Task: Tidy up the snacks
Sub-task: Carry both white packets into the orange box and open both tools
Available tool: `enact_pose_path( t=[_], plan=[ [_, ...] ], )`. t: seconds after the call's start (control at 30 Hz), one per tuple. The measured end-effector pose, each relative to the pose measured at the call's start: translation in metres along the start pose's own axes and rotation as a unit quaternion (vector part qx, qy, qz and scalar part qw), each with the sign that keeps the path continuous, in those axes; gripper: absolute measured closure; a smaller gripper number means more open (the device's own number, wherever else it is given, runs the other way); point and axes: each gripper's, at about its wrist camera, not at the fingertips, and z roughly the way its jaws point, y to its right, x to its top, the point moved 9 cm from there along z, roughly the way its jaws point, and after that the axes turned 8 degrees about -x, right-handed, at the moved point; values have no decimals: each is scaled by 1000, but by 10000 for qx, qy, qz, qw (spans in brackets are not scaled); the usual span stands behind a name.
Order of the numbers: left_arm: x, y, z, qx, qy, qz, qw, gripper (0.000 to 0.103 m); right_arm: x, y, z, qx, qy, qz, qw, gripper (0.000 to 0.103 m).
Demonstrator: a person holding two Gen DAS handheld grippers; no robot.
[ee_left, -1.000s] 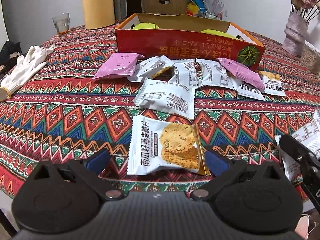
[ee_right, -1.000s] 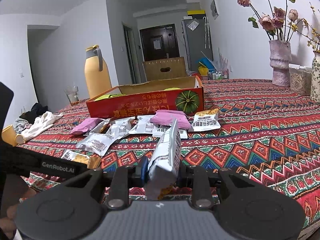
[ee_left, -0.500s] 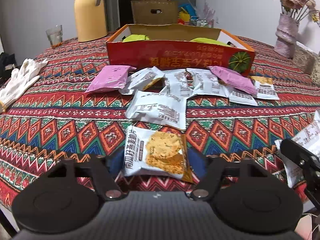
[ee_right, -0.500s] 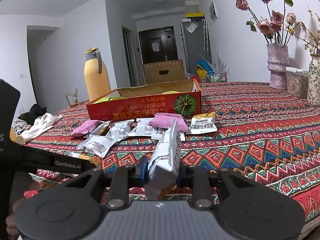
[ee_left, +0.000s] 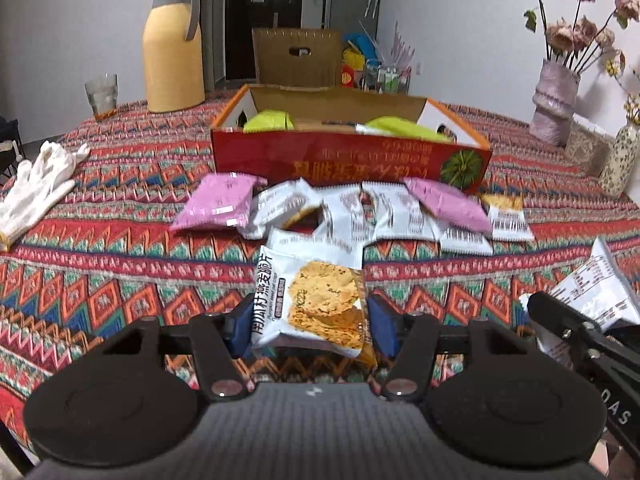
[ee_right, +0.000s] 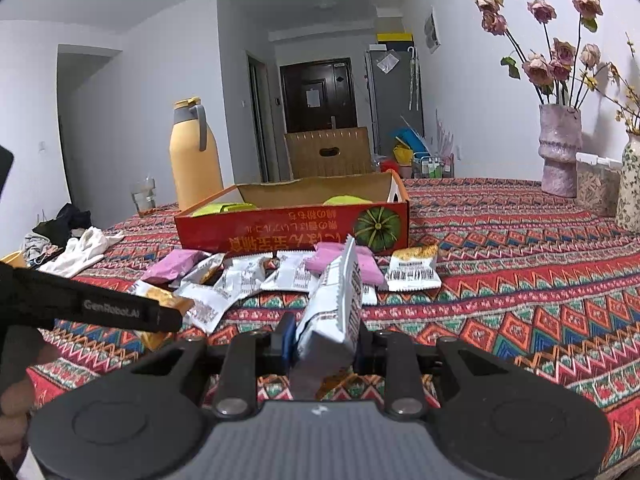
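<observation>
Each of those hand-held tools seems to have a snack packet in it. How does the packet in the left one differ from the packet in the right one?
The packet in the left tool lies flat and face up, showing its biscuit picture; the packet in the right tool stands on edge, showing mostly its printed back. The left tool grips its packet across the width, its jaws closing; the right tool pinches its packet thin. Both are white wrappers, apparently the same kind.

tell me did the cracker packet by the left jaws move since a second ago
Yes. The cracker packet lay flat on the tablecloth; now it is pinched in the closing left gripper and lifted, overlapping the white packet behind it.
</observation>
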Motion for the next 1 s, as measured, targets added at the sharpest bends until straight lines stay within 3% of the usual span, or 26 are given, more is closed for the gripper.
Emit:
enact_pose_path(
  t=[0.53, 1.0],
  plan=[
    [95, -1, -6, -212, 799, -1, 9966, 43, 66, -10, 36, -42, 409, -33, 9991, 77],
    [162, -15, 37, -188, 808, -128, 9965, 43, 140, -14, 100, -27, 732, -79, 9973, 77]
  ],
)
